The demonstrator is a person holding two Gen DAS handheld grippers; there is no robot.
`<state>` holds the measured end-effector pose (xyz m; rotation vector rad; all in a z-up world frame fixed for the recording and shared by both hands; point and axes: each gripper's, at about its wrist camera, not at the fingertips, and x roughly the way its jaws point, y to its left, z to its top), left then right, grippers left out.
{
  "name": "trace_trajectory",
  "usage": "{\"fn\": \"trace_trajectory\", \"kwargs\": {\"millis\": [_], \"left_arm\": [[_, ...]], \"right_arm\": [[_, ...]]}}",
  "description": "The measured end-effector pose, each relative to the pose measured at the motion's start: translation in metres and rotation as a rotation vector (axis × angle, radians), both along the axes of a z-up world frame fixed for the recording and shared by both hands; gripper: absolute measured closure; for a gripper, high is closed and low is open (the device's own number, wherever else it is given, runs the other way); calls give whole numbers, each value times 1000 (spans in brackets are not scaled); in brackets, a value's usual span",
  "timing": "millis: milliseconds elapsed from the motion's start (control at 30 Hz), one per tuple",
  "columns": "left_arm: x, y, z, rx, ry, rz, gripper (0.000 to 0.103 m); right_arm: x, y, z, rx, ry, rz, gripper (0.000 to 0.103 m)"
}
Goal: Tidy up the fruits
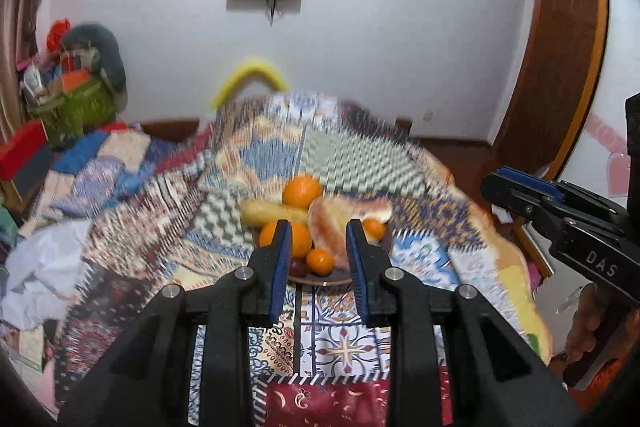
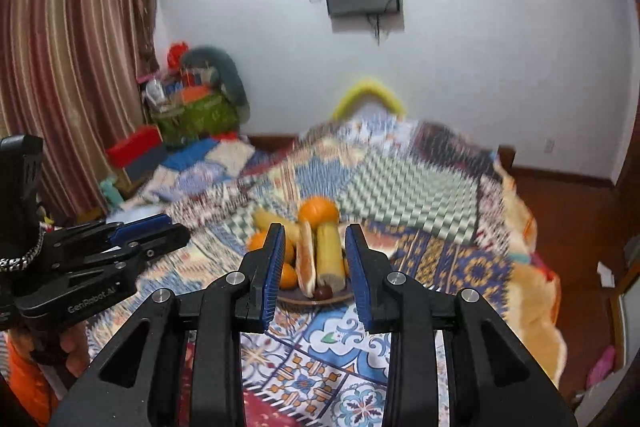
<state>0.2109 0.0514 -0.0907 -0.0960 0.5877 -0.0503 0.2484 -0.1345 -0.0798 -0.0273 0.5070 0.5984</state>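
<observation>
Both grippers are held above the quilt (image 1: 344,343), side by side, and point forward at the plate (image 1: 386,241) of fruit. The left gripper (image 1: 318,227) has its jaws spread apart with nothing between them; the right gripper (image 2: 314,233) is the same. The plate lies on the quilt ahead of both and carries oranges (image 1: 302,191), bananas (image 2: 330,253) and a small dark fruit (image 2: 323,291). Neither gripper touches the fruit.

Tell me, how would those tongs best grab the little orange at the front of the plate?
Probably from above, squeezing the small orange across its round middle. It lies at the plate's near edge, with a bigger orange crowding it behind, so only its top is free.
</observation>
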Motion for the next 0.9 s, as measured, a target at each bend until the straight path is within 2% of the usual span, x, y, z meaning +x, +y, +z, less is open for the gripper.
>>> {"fn": "trace_trajectory", "kwargs": {"millis": [200, 267, 367, 467, 600, 633, 700, 800, 900], "left_arm": [[-60, -13, 58, 31, -168, 1, 75], [-80, -18, 74, 31, -222, -3, 73], [-110, -25, 92, 35, -295, -4, 64], [-134, -31, 104, 51, -355, 3, 58], [-159, -36, 113, 58, -402, 24, 38], [-164, -36, 114, 61, -414, 31, 36], [-172, -37, 116, 71, -426, 42, 32], [-177, -38, 116, 68, -427, 49, 15], [-182, -38, 115, 65, -432, 55, 12]], "right_arm": [[-51, -18, 44, 64, -127, -14, 75], [-70, -24, 57, 80, -175, -21, 75], [-92, -31, 68, 108, -219, -22, 74], [-110, -36, 76, 130, -254, -27, 62], [-129, -40, 80, 153, -303, -54, 35], [-132, -41, 81, 160, -311, -62, 28], [-136, -42, 81, 171, -321, -74, 21], [-140, -41, 79, 167, -328, -89, 12], [-144, -40, 77, 158, -340, -103, 0]]}}
